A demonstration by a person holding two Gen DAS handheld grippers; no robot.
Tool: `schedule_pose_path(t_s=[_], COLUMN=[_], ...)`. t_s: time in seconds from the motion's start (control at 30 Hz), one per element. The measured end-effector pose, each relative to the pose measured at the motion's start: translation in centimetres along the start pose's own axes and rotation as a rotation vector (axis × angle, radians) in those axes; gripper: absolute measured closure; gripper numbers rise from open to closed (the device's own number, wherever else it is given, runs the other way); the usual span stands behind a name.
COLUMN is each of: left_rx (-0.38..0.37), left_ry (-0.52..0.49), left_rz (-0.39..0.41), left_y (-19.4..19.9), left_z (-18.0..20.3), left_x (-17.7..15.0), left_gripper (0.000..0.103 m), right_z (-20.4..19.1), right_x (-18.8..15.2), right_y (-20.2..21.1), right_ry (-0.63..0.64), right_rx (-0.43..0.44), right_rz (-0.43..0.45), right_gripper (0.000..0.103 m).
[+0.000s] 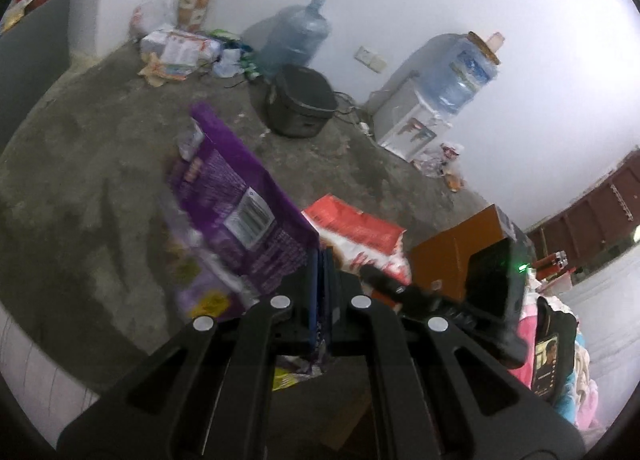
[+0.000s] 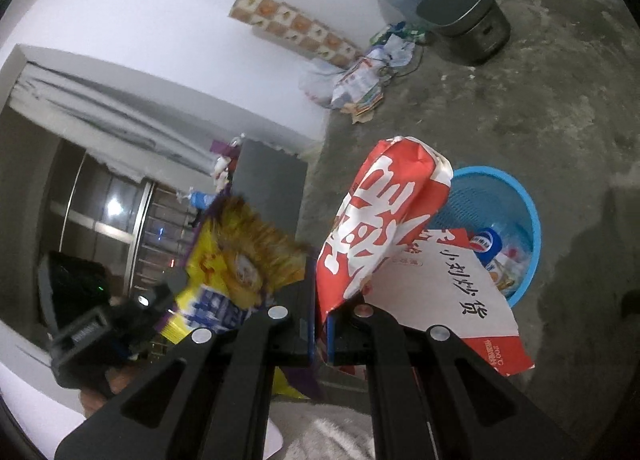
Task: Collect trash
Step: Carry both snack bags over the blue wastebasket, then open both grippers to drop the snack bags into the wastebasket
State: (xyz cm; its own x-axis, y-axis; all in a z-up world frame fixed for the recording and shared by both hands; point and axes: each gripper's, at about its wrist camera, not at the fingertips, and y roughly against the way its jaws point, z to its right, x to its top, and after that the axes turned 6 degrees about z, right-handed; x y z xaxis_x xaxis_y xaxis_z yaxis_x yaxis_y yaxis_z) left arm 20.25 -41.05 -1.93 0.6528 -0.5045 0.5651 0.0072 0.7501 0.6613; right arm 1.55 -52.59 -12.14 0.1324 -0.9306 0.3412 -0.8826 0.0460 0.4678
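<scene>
In the left wrist view, the left gripper (image 1: 320,284) was clamped tight on the edge of a purple snack bag (image 1: 236,215), which stood up toward 11 o'clock over the concrete floor (image 1: 80,187). At 2 o'clock from it, the right gripper (image 1: 496,280) appeared as a dark blurred body beside a red and white bag (image 1: 356,232) and a brown box (image 1: 452,260). At 12 o'clock sat a black rice cooker (image 1: 300,103), with a water dispenser (image 1: 416,127) at 1 o'clock and a heap of litter (image 1: 184,51) by the wall at 11 o'clock.

In the right wrist view, the right gripper (image 2: 320,320) was closed on the red and white bag (image 2: 380,219), which rose toward 12 o'clock. A blue basket (image 2: 524,219) stood on the floor at 2 o'clock, partly behind the bag, with a bottle and wrappers inside. At 9 o'clock the left gripper (image 2: 120,324) held the purple snack bag (image 2: 240,260), its yellow face showing, blurred.
</scene>
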Motion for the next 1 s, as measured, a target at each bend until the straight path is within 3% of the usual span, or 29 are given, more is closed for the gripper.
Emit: schedule_pose_path(t_s=[0.17, 0.37, 0.53, 0.6, 0.63, 0.67, 0.7, 0.73, 0.8, 0.87, 1.0], left_rx=[-0.029, -0.044, -0.008, 0.038, 0.077, 0.101, 0.137, 0.179, 0.240, 0.248, 0.268], left_ry=[-0.041, 0.041, 0.072, 0.091, 0.088, 0.085, 0.081, 0.068, 0.033, 0.025, -0.018], left_rz=[-0.011, -0.136, -0.192, -0.218, -0.234, -0.247, -0.261, -0.267, -0.273, -0.264, -0.209], left_y=[-2.8, -10.6, -16.6, -18.1, -18.9, -19.4, -19.7, -19.9, -19.7, -18.9, -16.9], left_z=[1.4, -2.1, -5.1, -6.3, -6.8, -7.3, -7.8, -8.1, -8.1, -7.8, -7.2], left_x=[1.6, 0.1, -1.6, -2.1, -2.3, -2.2, -2.3, -2.4, -2.3, -2.1, -1.3], left_gripper=[0.102, 0.102, 0.102, 0.101, 0.092, 0.073, 0.062, 0.054, 0.053, 0.048, 0.043], right_z=[2.4, 5.8, 7.6, 8.2, 8.6, 9.3, 10.1, 11.0, 13.3, 14.7, 15.5], right_x=[1.3, 2.2, 2.3, 2.3, 2.2, 2.1, 1.9, 1.7, 1.0, 0.4, -0.2], right_y=[-1.2, -2.7, -5.1, -6.3, -7.1, -8.3, -9.7, -11.2, -13.7, -14.6, -13.3], right_ry=[-0.038, -0.105, -0.133, -0.146, -0.151, -0.158, -0.175, -0.196, -0.242, -0.268, -0.325], right_rx=[-0.028, -0.045, -0.062, -0.065, -0.070, -0.089, -0.107, -0.125, -0.216, -0.298, -0.289], right_rz=[0.009, 0.017, -0.010, -0.021, -0.027, -0.042, -0.072, -0.112, -0.185, -0.208, -0.175], right_gripper=[0.099, 0.099, 0.099, 0.098, 0.097, 0.097, 0.092, 0.078, 0.062, 0.060, 0.049])
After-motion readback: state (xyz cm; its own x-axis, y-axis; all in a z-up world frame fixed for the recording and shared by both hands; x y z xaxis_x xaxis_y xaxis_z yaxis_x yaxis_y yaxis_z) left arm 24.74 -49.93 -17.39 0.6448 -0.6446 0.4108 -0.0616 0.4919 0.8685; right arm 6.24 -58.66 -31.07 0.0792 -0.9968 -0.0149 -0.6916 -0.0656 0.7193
